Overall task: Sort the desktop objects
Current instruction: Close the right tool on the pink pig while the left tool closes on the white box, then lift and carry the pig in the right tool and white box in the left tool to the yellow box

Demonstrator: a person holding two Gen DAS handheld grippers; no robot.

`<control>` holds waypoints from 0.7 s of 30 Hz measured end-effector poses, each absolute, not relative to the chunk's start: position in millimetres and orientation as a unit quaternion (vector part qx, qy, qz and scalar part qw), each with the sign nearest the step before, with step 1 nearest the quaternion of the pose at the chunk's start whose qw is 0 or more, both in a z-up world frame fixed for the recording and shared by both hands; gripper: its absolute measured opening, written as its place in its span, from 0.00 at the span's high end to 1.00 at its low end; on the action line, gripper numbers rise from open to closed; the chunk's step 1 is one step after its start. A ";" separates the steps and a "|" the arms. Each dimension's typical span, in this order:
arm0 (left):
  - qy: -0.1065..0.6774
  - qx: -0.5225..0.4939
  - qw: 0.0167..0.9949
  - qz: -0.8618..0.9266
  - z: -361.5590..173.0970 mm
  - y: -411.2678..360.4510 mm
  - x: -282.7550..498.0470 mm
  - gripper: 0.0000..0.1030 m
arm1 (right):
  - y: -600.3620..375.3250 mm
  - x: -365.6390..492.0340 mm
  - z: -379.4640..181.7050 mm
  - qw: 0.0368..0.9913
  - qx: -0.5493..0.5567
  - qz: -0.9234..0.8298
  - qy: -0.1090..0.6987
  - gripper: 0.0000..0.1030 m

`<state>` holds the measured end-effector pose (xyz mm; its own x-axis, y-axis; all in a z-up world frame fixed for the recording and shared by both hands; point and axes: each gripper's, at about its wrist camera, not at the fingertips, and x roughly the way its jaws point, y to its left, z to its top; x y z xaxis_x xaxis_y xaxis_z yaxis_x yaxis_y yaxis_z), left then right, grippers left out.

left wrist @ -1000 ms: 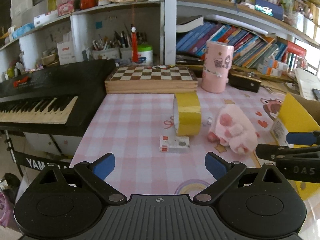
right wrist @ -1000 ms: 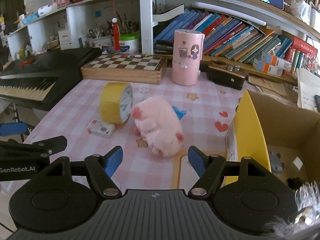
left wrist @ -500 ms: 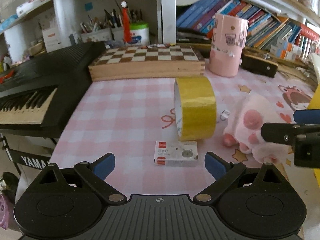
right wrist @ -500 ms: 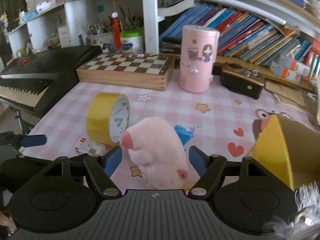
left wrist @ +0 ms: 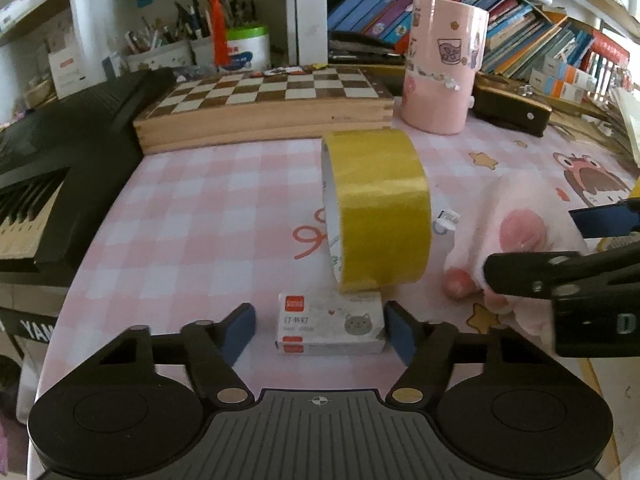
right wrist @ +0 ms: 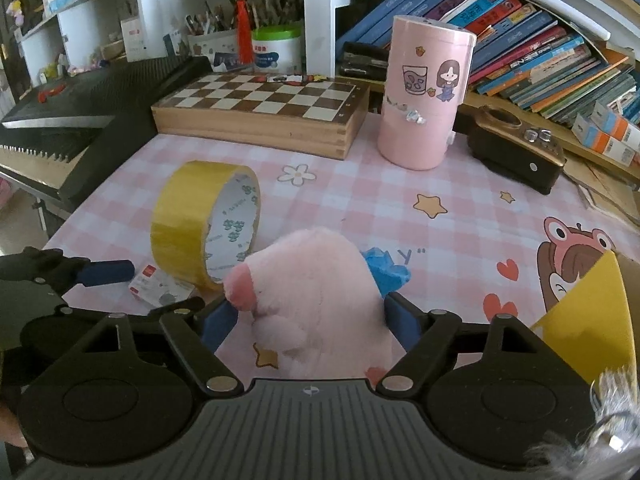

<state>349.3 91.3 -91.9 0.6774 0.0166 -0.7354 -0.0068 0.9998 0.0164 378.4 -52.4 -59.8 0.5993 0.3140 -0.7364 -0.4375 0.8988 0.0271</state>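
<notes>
A small white box (left wrist: 330,324) with a red label and a cat drawing lies on the pink checked mat. My left gripper (left wrist: 320,328) straddles it and its jaws are closing. The right pad is at the box's end, while a gap is left at the left pad. Just behind the box a yellow tape roll (left wrist: 380,208) stands on its edge. A pink plush toy (right wrist: 316,280) lies between the jaws of my right gripper (right wrist: 310,320), which are opening beside its flanks. The toy hides the mat under it.
A yellow-flapped cardboard box (right wrist: 592,312) stands at the right. Behind are a wooden chessboard case (left wrist: 264,108), a pink cylinder (right wrist: 424,96) and a black device (right wrist: 516,152). A black keyboard (left wrist: 60,152) lines the left edge. Shelves of books and pens close the back.
Both grippers moved forward and down. The left jaws narrowed around the small white box. The right gripper came over the plush toy and its jaws widened.
</notes>
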 end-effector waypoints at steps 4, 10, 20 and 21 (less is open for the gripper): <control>0.399 0.009 0.917 -0.002 -90.4 89.9 350.1 0.49 | -51.1 384.8 -65.1 0.888 -0.078 0.209 0.403 0.22; 0.403 -0.006 0.915 0.002 -87.1 93.6 346.0 0.49 | -47.7 391.8 -70.5 0.883 -0.087 0.209 0.412 0.31; 0.361 -0.043 0.932 0.007 -51.5 105.9 307.5 0.49 | -62.4 364.5 -50.0 0.893 -0.053 0.214 0.393 0.36; 0.355 -0.044 0.934 0.007 -46.8 106.4 301.7 0.49 | -64.3 359.8 -46.1 0.894 -0.049 0.214 0.390 0.36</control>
<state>301.7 106.4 -46.8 0.7479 -0.0176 -0.6636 -0.0443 0.9961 -0.0764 359.8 -64.3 -46.1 0.6049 0.3436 -0.7184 -0.4203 0.9040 0.0785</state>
